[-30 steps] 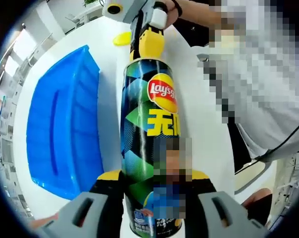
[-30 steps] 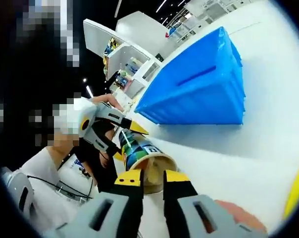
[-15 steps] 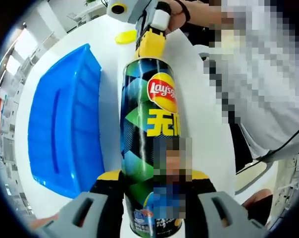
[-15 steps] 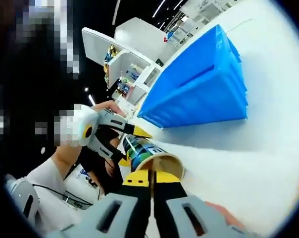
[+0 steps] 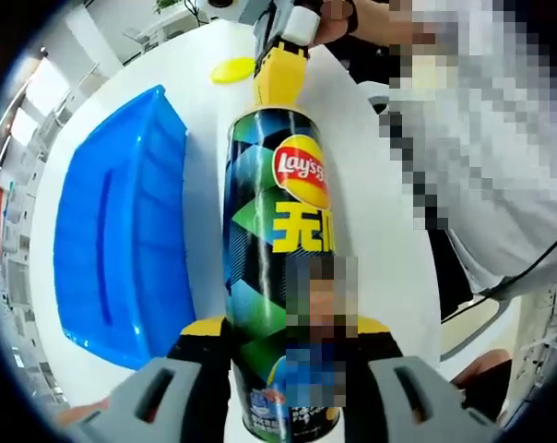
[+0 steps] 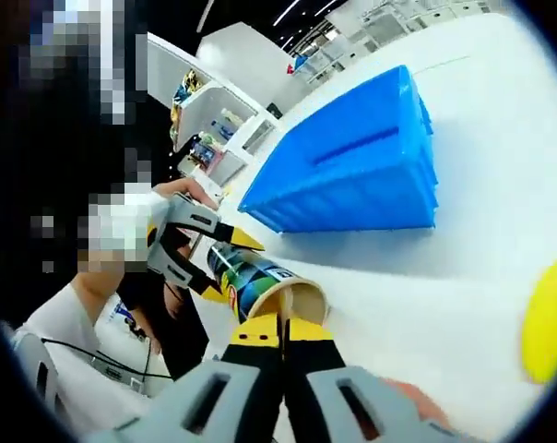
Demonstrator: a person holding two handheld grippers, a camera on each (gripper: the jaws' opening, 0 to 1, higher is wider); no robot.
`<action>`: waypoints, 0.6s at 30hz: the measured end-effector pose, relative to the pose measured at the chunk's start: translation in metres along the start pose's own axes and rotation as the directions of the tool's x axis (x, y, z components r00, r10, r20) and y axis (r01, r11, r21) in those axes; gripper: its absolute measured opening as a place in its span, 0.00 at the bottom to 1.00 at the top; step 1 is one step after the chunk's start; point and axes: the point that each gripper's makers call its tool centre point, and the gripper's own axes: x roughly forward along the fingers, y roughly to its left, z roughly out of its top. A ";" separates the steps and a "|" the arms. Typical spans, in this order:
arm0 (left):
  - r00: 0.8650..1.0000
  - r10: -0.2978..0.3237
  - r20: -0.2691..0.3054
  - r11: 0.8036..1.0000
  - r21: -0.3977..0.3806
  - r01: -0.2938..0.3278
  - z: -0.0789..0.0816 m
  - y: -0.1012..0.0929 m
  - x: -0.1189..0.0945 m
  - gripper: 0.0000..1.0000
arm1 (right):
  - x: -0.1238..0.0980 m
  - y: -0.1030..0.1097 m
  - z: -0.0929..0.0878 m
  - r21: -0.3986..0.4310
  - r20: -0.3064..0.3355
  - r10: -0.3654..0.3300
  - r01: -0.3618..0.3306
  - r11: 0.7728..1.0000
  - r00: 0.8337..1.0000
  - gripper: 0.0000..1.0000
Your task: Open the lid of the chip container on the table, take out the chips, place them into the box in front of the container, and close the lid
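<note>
A Lay's chip can [image 5: 274,240] with a green, blue and black print lies on its side above the white table, and my left gripper [image 5: 288,337] is shut on its lower body. Its open mouth [image 6: 297,297] faces my right gripper [image 6: 280,332], whose yellow-tipped jaws are pressed together right at the rim. I see nothing between them. In the left gripper view, the right gripper [image 5: 280,78] sits at the can's far end. The yellow lid [image 5: 232,69] lies on the table beyond it. The blue box [image 5: 122,231] stands beside the can.
The white table [image 5: 380,231] carries the blue box [image 6: 352,175] and the yellow lid [image 6: 546,318]. A person stands close on the can's other side, with a cable along the table edge. White shelving rises behind the box.
The right gripper's jaws were apart a second ago and have closed at the can's mouth. It has drawn slightly back from the rim. The left gripper still holds the can in the same place.
</note>
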 end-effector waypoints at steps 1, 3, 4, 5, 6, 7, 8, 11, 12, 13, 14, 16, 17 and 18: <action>1.000 0.000 0.001 1.000 0.000 0.000 0.000 0.000 0.000 0.46 | -0.001 0.000 0.000 0.002 -0.009 -0.012 0.012 1.000 1.000 0.00; 1.000 -0.003 0.004 1.000 -0.002 0.003 0.000 0.001 0.000 0.46 | -0.003 0.001 -0.002 -0.016 -0.019 -0.033 0.033 0.999 0.999 0.00; 1.000 -0.003 0.004 1.000 -0.003 0.003 0.000 0.001 0.000 0.45 | -0.003 0.001 -0.002 -0.022 -0.021 -0.039 0.038 0.999 0.999 0.00; 1.000 -0.001 -0.008 1.000 0.001 0.001 -0.001 0.001 0.000 0.45 | -0.007 0.000 -0.005 -0.055 -0.025 -0.061 0.059 0.997 0.998 0.00; 1.000 0.002 -0.018 1.000 0.004 -0.002 -0.003 0.002 0.000 0.45 | -0.011 -0.002 -0.004 -0.084 -0.021 -0.076 0.074 0.994 0.997 0.00; 1.000 0.008 -0.027 1.000 -0.002 -0.008 -0.006 0.005 0.000 0.45 | -0.016 -0.009 0.002 -0.098 0.012 -0.094 0.094 0.991 0.996 0.00; 0.999 0.016 -0.029 1.000 -0.004 -0.016 -0.008 0.007 0.000 0.45 | -0.017 -0.011 0.004 -0.071 0.029 -0.087 0.089 0.993 0.996 0.00; 1.000 0.009 -0.023 1.000 0.003 -0.009 -0.008 0.007 -0.002 0.46 | -0.015 -0.013 0.002 -0.010 0.010 -0.056 0.056 0.998 0.998 0.00; 0.999 0.008 -0.032 1.000 0.003 -0.008 -0.008 0.007 -0.001 0.46 | -0.016 -0.009 -0.001 -0.008 0.013 -0.057 0.057 0.998 0.998 0.00; 0.999 0.008 -0.036 1.000 0.003 -0.008 -0.008 0.007 -0.001 0.46 | -0.016 -0.009 -0.003 -0.007 0.015 -0.058 0.058 0.998 0.998 0.00; 0.999 0.007 -0.040 1.000 0.004 -0.007 -0.008 0.007 -0.001 0.46 | -0.016 -0.008 -0.003 -0.006 0.013 -0.052 0.052 0.999 0.999 0.00; 0.999 0.005 -0.041 1.000 0.002 -0.005 -0.008 0.007 -0.002 0.46 | -0.018 -0.008 -0.004 0.014 0.011 -0.045 0.045 0.999 0.999 0.00; 0.999 0.004 -0.040 1.000 0.001 -0.004 -0.009 0.007 -0.002 0.46 | -0.019 -0.008 -0.004 0.016 0.010 -0.044 0.044 0.999 0.999 0.00; 0.999 0.003 -0.040 1.000 0.001 -0.003 -0.007 0.006 -0.002 0.46 | -0.019 -0.008 -0.004 0.016 0.010 -0.044 0.044 0.999 0.999 0.00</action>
